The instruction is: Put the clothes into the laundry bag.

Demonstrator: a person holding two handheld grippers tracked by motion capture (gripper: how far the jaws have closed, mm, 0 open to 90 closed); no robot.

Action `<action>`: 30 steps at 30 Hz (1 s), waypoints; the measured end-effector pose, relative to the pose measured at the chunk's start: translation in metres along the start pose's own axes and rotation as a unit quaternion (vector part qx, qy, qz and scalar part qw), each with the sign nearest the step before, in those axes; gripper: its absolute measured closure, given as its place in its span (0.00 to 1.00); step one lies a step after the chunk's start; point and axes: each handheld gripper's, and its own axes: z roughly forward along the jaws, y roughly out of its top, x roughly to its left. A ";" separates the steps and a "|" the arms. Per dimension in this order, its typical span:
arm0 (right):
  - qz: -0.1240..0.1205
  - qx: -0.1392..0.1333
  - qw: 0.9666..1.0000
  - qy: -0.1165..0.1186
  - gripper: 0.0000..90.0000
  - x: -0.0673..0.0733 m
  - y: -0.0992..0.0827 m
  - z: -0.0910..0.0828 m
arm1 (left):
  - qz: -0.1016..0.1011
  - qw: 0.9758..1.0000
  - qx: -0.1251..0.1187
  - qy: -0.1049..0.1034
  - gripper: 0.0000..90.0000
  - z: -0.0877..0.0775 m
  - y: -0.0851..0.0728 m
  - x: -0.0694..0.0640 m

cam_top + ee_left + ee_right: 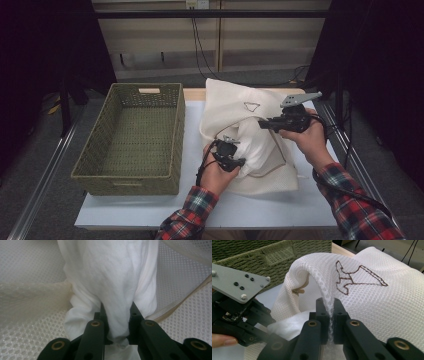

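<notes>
A white mesh laundry bag (pixel 235 102) with a brown stitched triangle lies on the table, its mouth facing the person. A bunched white cloth (pixel 255 142) sticks out of that mouth. My left gripper (pixel 241 162) is shut on the cloth's near end; in the left gripper view the cloth (pixel 112 277) is pinched between the jaws of the gripper (pixel 117 315), with the mesh bag (pixel 30 315) around it. My right gripper (pixel 261 123) is shut on the bag's upper rim and holds it lifted. In the right gripper view a fold of the mesh bag (pixel 367 297) runs down between the jaws of the gripper (pixel 331 307).
A green woven basket (pixel 125 181) stands to the left of the bag on the white table (pixel 280 205), with nothing visible inside it. In the right gripper view the basket (pixel 274 255) is close behind my left gripper (pixel 268 320). Cables trail from both grippers.
</notes>
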 end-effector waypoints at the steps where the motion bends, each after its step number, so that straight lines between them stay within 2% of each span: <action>1: 0.000 0.000 1.000 0.001 0.97 0.000 0.000 0.000 | -0.002 1.000 -0.007 -0.002 0.89 0.002 0.001 0.000; 17: 0.003 -0.004 1.000 0.003 0.97 -0.001 -0.001 -0.002 | -0.014 1.000 -0.020 0.003 0.89 0.008 0.012 -0.001; 21: 0.002 -0.005 1.000 0.003 0.97 -0.001 -0.002 -0.002 | -0.007 1.000 -0.017 0.004 0.89 0.008 0.014 -0.002; 30: 0.003 -0.006 1.000 0.005 0.97 -0.001 -0.002 -0.002 | -0.011 1.000 -0.022 0.005 0.89 0.011 0.019 -0.002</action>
